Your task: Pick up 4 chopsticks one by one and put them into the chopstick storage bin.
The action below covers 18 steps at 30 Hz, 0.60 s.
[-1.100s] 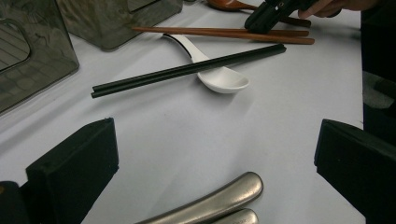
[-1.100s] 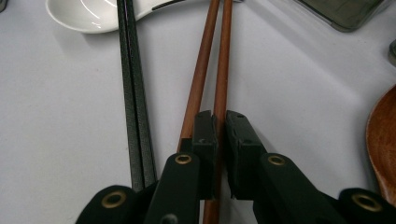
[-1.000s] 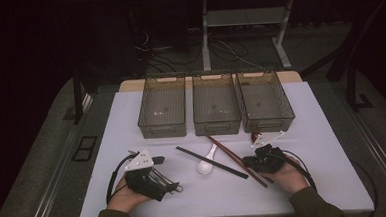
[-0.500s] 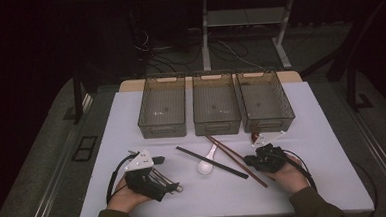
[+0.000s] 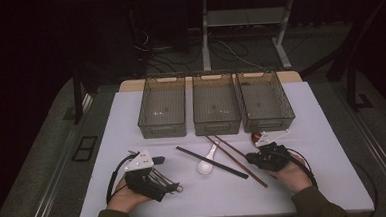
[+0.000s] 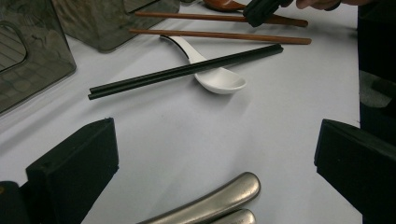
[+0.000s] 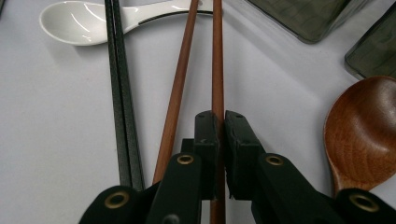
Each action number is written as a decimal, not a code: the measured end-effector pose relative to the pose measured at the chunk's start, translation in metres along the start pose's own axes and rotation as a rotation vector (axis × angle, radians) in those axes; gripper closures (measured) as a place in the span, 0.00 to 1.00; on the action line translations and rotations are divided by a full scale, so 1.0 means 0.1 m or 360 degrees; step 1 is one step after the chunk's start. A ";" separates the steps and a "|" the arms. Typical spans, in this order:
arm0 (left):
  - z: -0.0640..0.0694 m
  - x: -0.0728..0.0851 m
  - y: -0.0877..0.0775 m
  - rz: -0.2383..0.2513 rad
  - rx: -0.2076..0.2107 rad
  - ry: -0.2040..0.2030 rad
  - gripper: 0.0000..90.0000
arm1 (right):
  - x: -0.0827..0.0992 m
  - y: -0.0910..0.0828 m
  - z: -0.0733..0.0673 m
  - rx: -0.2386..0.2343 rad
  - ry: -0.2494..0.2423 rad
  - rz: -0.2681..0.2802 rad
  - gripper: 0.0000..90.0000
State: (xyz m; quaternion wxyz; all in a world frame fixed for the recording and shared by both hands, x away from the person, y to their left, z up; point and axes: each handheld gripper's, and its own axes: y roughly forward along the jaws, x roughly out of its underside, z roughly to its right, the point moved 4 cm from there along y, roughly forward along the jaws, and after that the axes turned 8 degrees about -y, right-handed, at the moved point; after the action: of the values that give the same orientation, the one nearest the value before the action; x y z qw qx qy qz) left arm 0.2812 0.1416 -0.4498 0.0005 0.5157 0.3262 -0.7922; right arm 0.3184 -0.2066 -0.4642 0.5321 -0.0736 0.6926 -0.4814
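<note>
My right gripper (image 7: 220,119) is shut on one brown chopstick (image 7: 217,70), low over the white table; its twin (image 7: 180,84) lies free just to the left. In the high view this gripper (image 5: 254,159) sits at the right, by the brown pair (image 5: 236,160). A black chopstick pair (image 5: 211,162) crosses a white spoon (image 5: 205,164) mid-table. A wooden spoon (image 7: 364,126) lies right of the held stick. My left gripper (image 6: 215,140) stands open at the lower left (image 5: 165,177), with two metal handles (image 6: 210,205) lying between its jaws, untouched.
Three smoky plastic bins (image 5: 216,105) stand in a row at the back of the table. The table's front edge (image 5: 211,215) is close under both hands. Dark floor, cables and a desk frame lie beyond the far edge.
</note>
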 end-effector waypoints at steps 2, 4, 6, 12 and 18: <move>0.00 0.00 0.00 -0.0001 0.0002 0.0000 0.00 | -0.01 -0.02 0.00 -0.0011 0.0002 0.0009 0.94; 0.00 0.00 0.00 -0.0001 0.0004 0.0002 0.00 | -0.01 -0.03 0.00 -0.0018 -0.0011 0.0016 0.94; 0.00 0.00 0.00 -0.0002 0.0006 0.0002 0.00 | -0.02 -0.04 0.00 -0.0022 -0.0010 0.0024 0.94; 0.01 0.00 0.00 0.0005 0.0008 0.0003 0.00 | -0.04 -0.08 -0.01 -0.0073 0.0019 0.0052 0.94; 0.01 0.00 0.00 -0.0004 0.0009 0.0011 0.00 | -0.05 -0.12 -0.02 -0.0092 -0.0001 0.0081 0.94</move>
State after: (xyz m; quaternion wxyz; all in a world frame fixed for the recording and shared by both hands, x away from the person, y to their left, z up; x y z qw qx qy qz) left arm 0.2807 0.1409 -0.4498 -0.0029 0.5182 0.3247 -0.7912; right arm 0.3142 -0.2091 -0.4524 0.5420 -0.0715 0.7078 -0.4474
